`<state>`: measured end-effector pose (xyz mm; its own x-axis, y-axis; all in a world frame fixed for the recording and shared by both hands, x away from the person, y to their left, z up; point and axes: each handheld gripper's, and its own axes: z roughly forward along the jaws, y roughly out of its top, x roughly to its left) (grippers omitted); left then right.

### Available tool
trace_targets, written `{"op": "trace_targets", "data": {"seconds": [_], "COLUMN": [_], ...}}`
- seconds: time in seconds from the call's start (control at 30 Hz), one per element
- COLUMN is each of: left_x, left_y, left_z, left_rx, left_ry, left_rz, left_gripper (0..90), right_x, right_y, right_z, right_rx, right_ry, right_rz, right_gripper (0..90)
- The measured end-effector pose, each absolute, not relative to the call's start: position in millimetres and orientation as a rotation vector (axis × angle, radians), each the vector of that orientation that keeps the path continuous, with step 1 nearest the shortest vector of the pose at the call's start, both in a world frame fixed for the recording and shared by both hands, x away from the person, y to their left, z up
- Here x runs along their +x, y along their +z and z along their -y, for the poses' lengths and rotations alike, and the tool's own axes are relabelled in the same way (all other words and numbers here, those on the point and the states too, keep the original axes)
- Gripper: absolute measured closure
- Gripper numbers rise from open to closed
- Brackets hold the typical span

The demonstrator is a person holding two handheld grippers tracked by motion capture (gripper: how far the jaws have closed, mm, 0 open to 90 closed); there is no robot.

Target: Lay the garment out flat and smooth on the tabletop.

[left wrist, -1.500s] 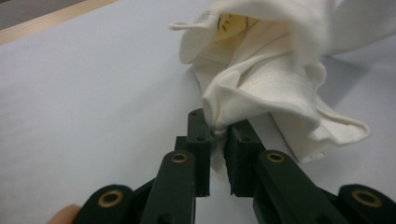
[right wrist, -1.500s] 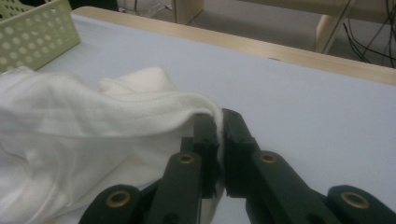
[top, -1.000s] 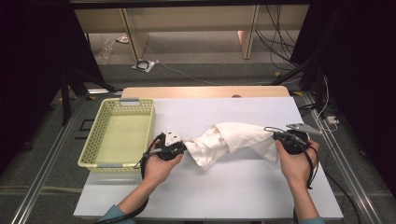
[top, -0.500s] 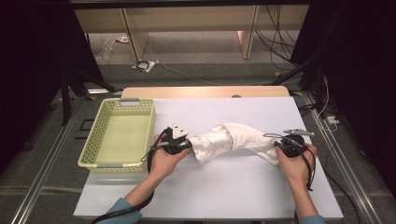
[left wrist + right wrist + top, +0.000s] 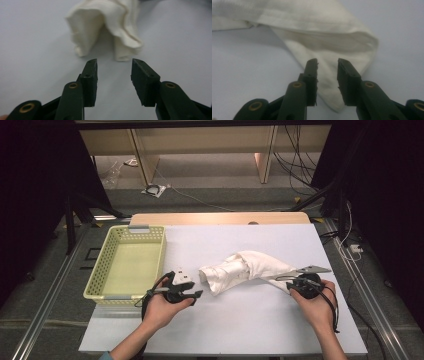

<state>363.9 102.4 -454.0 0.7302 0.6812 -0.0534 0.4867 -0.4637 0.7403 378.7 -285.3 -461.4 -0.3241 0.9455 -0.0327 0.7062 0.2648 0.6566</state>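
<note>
Both sets of jaws have just sprung apart and nothing is pinched: the left gripper [image 5: 113, 75] stands just short of the crumpled white cloth [image 5: 245, 270] ahead, while the right gripper [image 5: 327, 72] hovers parted over its corner. The yellow basket [image 5: 102, 270] sits empty on the table [image 5: 240, 330], beside the left gripper.

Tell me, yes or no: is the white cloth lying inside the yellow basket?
No, the cloth lies crumpled on the white table, to the right of the basket, which holds nothing.
</note>
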Motion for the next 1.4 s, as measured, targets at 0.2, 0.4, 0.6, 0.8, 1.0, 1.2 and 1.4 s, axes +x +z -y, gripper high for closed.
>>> {"op": "trace_targets", "data": {"seconds": [0.2, 0.4, 0.6, 0.8, 1.0, 1.2, 1.4], "left_x": [368, 389, 400, 404, 405, 407, 406], "left_y": [-461, -473, -481, -469, -455, -444, -445], "left_z": [-75, -42, -37, -49, -62, -72, -76], "left_rx": [2.199, 2.233, 2.261, 2.220, 2.180, 2.148, 2.165], "left_ry": [0.319, 0.378, 0.420, 0.411, 0.426, 0.444, 0.432], "left_rz": [-0.816, -0.821, -0.848, -0.858, -0.869, -0.883, -0.883], "left_gripper": [51.9, 54.8, 73.6, 82.6, 82.8, 82.7, 82.5], "right_x": [389, 405, 420, 421, 410, 376, 340], "right_y": [-473, -478, -479, -475, -470, -458, -453], "right_z": [272, 256, 248, 246, 246, 245, 240], "right_rx": [1.486, 1.449, 1.440, 1.454, 1.466, 1.431, 1.387], "right_ry": [0.782, 0.797, 0.778, 0.773, 0.801, 0.835, 0.838], "right_rz": [-2.185, -2.221, -2.216, -2.246, -2.289, -2.363, -2.472], "right_gripper": [62.6, 60.5, 73.7, 88.3, 88.7, 88.7, 88.7]}}
